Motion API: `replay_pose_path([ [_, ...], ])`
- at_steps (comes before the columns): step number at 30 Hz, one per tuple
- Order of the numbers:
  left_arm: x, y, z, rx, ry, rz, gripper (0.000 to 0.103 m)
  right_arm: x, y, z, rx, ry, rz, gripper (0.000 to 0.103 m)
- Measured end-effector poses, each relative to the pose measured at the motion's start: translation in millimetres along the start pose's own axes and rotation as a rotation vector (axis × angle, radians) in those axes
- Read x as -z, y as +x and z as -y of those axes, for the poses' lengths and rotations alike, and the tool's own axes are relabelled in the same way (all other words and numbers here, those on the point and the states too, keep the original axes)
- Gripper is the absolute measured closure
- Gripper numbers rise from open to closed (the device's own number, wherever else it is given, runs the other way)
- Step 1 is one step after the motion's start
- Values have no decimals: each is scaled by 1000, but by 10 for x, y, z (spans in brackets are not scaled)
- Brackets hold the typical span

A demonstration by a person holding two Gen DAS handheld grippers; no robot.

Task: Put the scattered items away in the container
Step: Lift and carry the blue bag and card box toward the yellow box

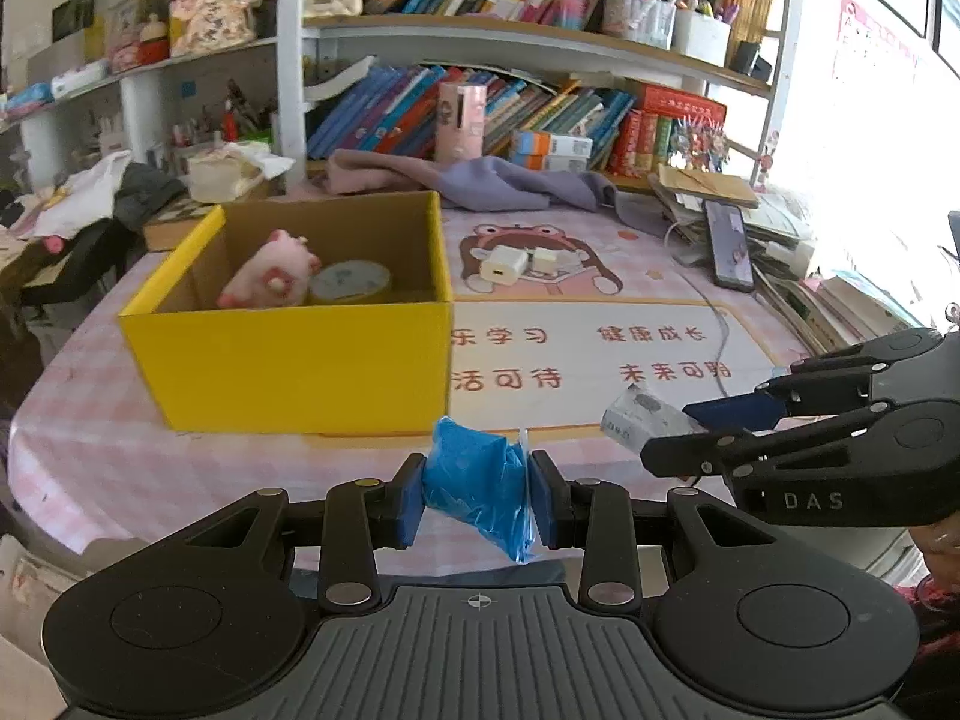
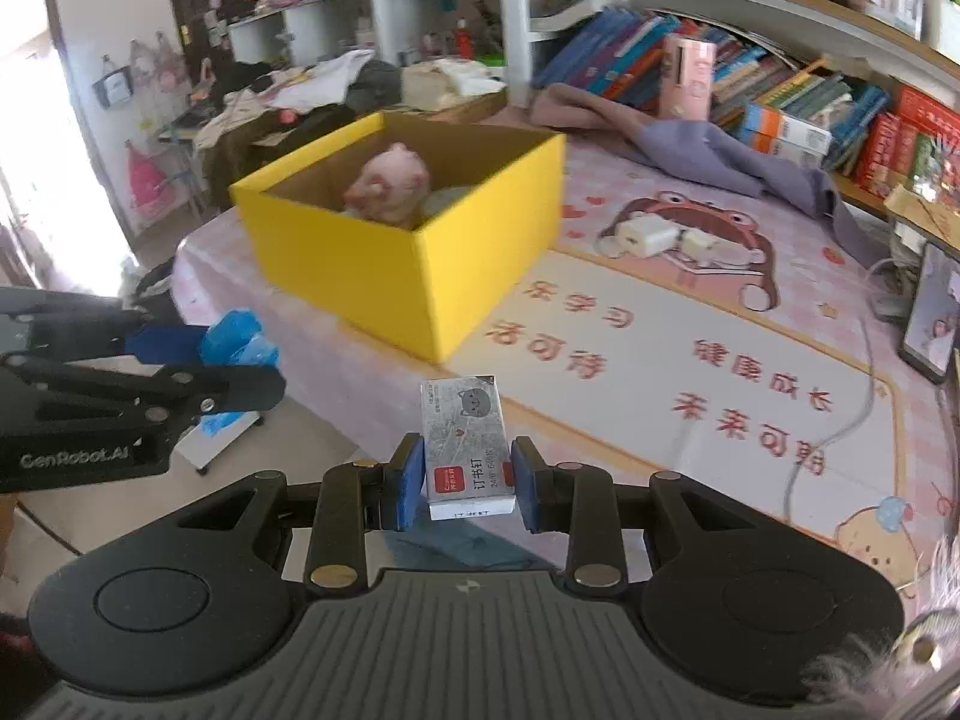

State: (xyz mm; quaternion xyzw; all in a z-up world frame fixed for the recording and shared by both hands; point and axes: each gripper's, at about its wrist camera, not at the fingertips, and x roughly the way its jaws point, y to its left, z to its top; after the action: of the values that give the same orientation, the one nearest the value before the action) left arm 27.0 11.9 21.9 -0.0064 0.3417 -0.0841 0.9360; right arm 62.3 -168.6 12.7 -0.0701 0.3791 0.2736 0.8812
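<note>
**Mei:** Bookshelves (image 1: 540, 0) crammed full run along the back; below them a table with a pink checked cloth (image 1: 600, 354) carries everything that matters. What is the biggest thing on it?

**Tao:** That would be the yellow box (image 1: 288, 360), open at the top, standing on the cloth towards the left; inside it lie a pink plush toy (image 1: 270, 270) and a round tin (image 1: 351, 282), touching one another. Behind it a purple cloth (image 1: 498, 183) is heaped against the books; a white charger (image 1: 504, 267) sits on the cartoon print, well apart from the box, and looks to be waiting its turn.

**Mei:** And the two tools?

**Tao:** Both are loaded. The left gripper (image 1: 478, 495) is closed narrow on a crumpled blue bag (image 1: 474, 486), held near the front wall of the box and lower than its rim; the right gripper (image 2: 467, 480) clamps a small staple box (image 2: 465, 438) by its sides, off the box's near corner.

**Mei:** So how should the drop go?

**Tao:** My judgement: raise each item above the rim first, since the walls are tall; carry it over the bare cardboard floor rather than onto the toy; go one hand at a time so the grippers do not collide; open only once well inside, because the soft bag may cling to a pad.
</note>
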Motion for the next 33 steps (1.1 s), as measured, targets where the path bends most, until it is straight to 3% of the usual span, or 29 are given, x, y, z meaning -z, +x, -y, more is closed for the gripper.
replay_pose_path([
  [17, 214, -378, -532, -79, -109, 56, 69, -179, 116, -663, -63, -125, -6, 74],
  [27, 133, -336, -710, -130, -137, 63, 69, -375, 269, -766, -123, -186, 10, 74],
  [33, -98, -179, -761, -170, -113, 74, 69, -614, 408, -686, -154, -209, 55, 74],
])
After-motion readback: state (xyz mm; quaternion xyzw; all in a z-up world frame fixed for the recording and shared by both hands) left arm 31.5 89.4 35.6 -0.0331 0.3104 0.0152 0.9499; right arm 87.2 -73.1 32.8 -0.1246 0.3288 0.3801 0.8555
